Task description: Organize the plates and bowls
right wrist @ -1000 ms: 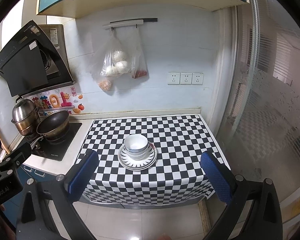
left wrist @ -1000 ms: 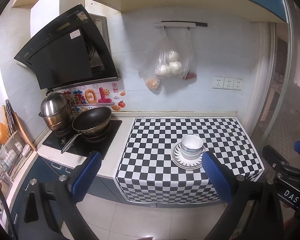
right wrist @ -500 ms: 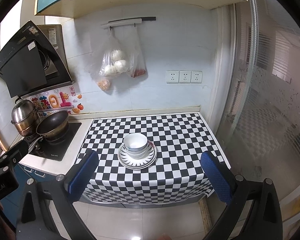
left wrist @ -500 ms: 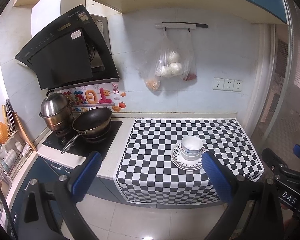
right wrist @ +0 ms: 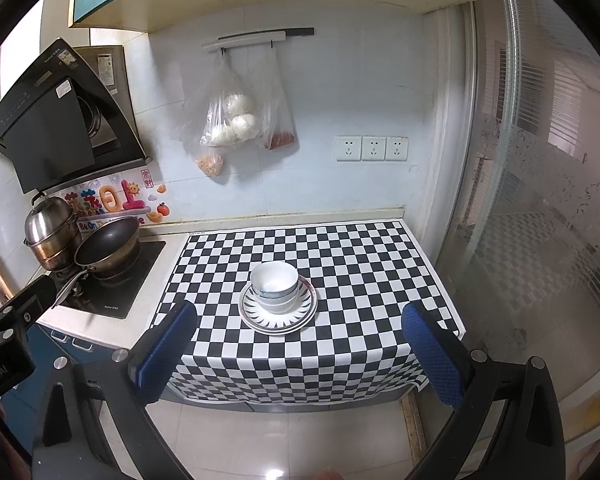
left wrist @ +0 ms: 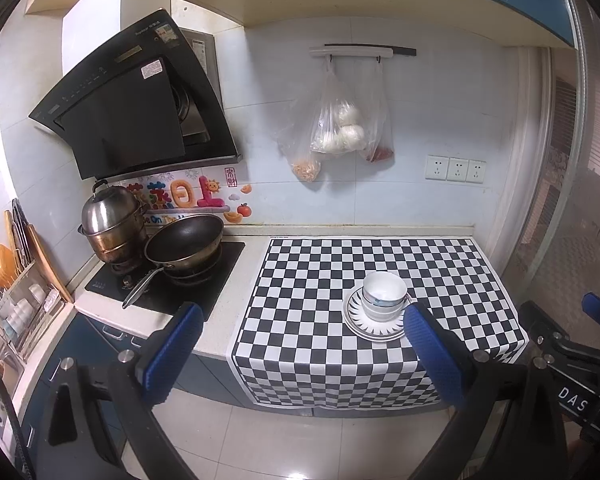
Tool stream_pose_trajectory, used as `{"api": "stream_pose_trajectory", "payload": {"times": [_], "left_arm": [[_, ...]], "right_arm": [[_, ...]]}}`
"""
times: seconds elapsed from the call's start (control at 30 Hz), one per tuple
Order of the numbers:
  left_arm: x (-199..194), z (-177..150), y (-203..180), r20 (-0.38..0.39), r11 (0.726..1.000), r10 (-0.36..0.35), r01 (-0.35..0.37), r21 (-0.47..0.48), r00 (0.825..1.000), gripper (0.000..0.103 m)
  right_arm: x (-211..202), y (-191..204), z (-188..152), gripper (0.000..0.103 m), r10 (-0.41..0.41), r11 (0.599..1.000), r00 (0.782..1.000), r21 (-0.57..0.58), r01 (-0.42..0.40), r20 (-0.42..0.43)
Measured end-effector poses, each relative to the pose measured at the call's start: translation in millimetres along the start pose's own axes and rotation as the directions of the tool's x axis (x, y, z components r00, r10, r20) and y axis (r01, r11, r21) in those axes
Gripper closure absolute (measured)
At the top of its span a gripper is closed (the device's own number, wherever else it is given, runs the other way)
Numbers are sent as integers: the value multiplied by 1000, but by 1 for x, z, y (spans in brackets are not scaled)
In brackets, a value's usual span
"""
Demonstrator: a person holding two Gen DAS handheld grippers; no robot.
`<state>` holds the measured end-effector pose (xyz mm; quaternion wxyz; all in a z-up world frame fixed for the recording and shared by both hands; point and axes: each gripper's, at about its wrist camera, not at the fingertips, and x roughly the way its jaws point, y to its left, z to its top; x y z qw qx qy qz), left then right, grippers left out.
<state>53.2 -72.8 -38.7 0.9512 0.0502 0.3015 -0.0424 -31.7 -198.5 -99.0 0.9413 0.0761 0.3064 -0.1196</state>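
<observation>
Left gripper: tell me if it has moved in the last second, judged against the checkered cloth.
Yes. The left gripper has backed slightly away from the counter: the checkered cloth and stacked bowls look a little smaller and higher in its view.

Bright, even indoor light, sharp focus, strong fisheye bending and dark vignette at the edges

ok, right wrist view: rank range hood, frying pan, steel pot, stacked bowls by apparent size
1. range hood, clearly largest.
2. frying pan, counting its handle.
3. steel pot and stacked bowls: they look alike, and the bowls sit nearer the camera, so I won't rank them.
</observation>
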Motion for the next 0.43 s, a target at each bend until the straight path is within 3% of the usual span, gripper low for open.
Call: {"api": "stream_pose_trajectory", "payload": {"times": [0.43], "left_arm": [[0,3,5,11,1000,12,-12,-3,1000,0]], "right_arm": [[3,2,-2,0,1,1000,1000,6,-1,1]]}}
